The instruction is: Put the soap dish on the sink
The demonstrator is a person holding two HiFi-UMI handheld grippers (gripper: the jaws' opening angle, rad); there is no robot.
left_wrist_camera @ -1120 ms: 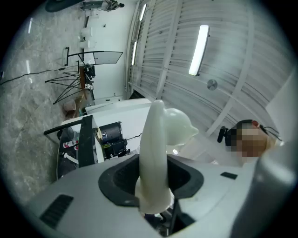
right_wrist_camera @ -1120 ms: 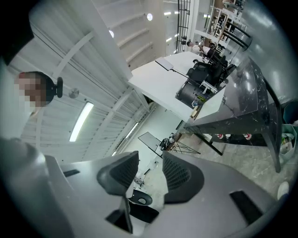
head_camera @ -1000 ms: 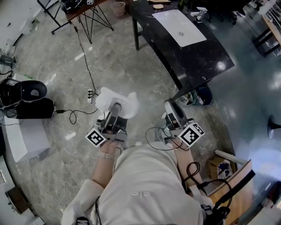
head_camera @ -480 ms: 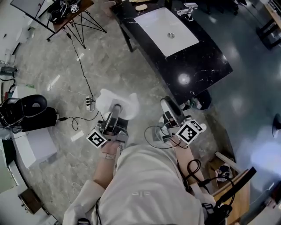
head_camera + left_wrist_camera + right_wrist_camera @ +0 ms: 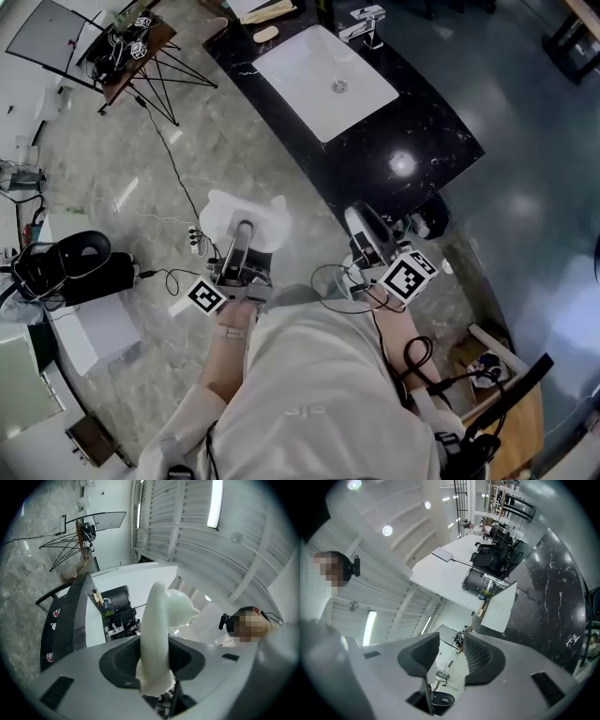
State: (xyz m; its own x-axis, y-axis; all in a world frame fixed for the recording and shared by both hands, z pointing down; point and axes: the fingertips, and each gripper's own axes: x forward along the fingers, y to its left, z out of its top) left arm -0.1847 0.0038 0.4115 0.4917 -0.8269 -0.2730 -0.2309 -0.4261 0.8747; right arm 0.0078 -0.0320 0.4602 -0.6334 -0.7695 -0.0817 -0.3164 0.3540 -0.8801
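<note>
My left gripper (image 5: 244, 231) is shut on the white soap dish (image 5: 246, 212), carried above the marble floor. In the left gripper view the soap dish (image 5: 157, 620) stands on edge between the dark pads of my left gripper (image 5: 153, 660). My right gripper (image 5: 362, 223) is open and holds nothing; in its own view my right gripper (image 5: 451, 654) has only background in the gap. The white sink (image 5: 305, 75) with a chrome faucet (image 5: 364, 23) is set in the black counter (image 5: 412, 141), ahead of both grippers. The sink (image 5: 499, 606) also shows in the right gripper view.
A small table on black wire legs (image 5: 141, 56) stands far left. A power strip (image 5: 194, 240) and cables lie on the floor near the left gripper. Black gear (image 5: 66, 264) and a white box (image 5: 94, 328) sit left. A dark bin (image 5: 427, 217) is under the counter's near end.
The counter and sink have slid left and up in the head view as the person walks along. Both grippers keep their place before the body; the left still holds the dish.
</note>
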